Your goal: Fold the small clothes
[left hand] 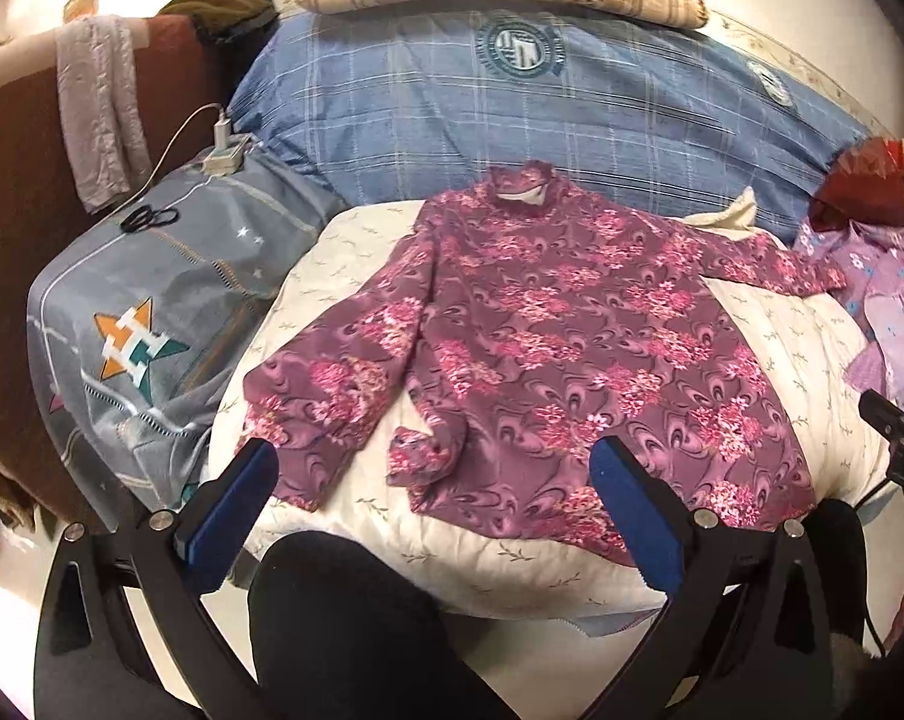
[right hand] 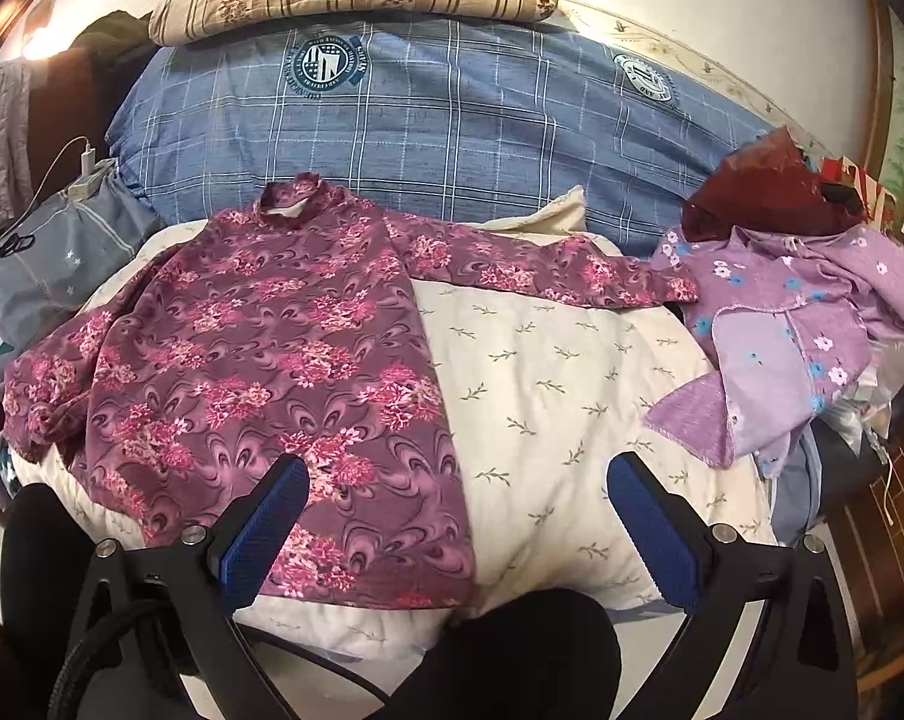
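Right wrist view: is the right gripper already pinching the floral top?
No. The right gripper is open, its blue pads spread apart above the floral top and cream quilt, gripping nothing.

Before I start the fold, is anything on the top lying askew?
Yes. The top is mostly flat, but its hem corner near the left sleeve is curled and bunched. The other sleeve stretches out to the lilac clothes.

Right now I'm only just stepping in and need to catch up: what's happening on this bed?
A person holds two grippers over a purple floral top spread flat on a cream quilt. The left gripper and right gripper are both open, gripping nothing. No fold is made yet. A lilac flowered garment lies crumpled to the right.
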`<action>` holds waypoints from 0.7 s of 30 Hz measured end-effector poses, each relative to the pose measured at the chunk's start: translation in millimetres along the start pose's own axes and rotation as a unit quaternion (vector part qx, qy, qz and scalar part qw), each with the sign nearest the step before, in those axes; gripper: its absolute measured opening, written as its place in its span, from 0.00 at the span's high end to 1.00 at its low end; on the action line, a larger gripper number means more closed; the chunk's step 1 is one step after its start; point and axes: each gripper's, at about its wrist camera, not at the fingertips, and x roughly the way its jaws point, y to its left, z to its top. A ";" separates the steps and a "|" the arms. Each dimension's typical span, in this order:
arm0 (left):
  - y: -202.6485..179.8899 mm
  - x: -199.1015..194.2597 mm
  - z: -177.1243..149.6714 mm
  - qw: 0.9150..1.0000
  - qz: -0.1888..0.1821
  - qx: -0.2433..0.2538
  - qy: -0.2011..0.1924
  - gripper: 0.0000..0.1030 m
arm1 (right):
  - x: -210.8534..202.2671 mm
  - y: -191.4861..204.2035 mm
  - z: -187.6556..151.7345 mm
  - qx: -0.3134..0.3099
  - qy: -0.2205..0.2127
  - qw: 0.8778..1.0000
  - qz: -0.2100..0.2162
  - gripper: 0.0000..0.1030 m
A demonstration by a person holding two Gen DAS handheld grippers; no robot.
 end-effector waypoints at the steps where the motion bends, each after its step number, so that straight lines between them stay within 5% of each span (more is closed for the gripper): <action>1: 1.6 1.2 -0.4 1.000 0.000 -0.003 0.003 0.00 | 0.3 -1.0 0.7 0.001 0.001 1.000 0.002 0.02; 21: -4.2 26.1 5.4 0.998 -0.003 0.050 0.040 0.00 | 18.0 1.5 15.0 -0.028 0.019 0.999 0.006 0.02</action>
